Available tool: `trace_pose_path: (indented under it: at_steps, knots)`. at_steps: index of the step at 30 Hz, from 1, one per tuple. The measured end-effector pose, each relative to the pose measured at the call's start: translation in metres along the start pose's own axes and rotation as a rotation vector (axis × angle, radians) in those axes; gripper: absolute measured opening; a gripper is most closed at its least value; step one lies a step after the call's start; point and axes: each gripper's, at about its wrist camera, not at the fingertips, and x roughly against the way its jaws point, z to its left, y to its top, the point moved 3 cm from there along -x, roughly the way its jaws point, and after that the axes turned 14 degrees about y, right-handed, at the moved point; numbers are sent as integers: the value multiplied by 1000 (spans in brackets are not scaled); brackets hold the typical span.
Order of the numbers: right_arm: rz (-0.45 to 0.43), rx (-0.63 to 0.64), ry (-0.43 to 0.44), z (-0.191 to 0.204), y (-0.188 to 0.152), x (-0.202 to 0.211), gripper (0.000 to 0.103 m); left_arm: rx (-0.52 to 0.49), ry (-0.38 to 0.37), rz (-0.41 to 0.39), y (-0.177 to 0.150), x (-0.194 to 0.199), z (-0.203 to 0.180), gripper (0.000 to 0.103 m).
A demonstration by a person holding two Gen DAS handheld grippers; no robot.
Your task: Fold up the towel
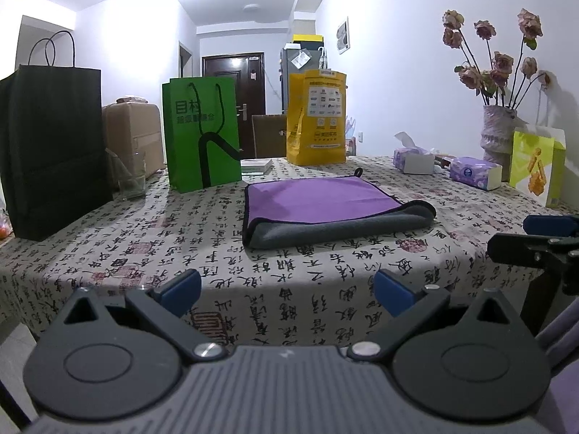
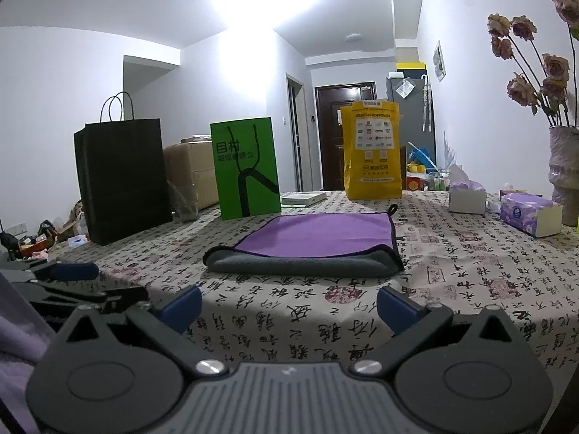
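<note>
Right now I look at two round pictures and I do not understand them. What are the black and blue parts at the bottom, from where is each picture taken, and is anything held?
A person holds a two-finger gripper in each hand; each carries a wide-angle camera looking forward along its fingers. One picture comes from the left gripper, the other from the right gripper. The blue parts are finger pads. Both are open and hold nothing. Ahead, on the patterned tablecloth, lies a purple and grey towel, already folded over. Behind it stand a black bag, green bag and yellow bag; a vase stands to the right.

A home: fridge (image 1: pixel 297 68), front door (image 1: pixel 233 83), vase (image 1: pixel 497 128).
</note>
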Motion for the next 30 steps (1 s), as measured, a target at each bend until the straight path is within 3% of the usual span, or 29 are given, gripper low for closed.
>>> trace_pose_path:
  at_steps: [30]
  knots:
    - [9,0,-14,-5,0,-1,103,-2,5,3,1,-5,0,103]
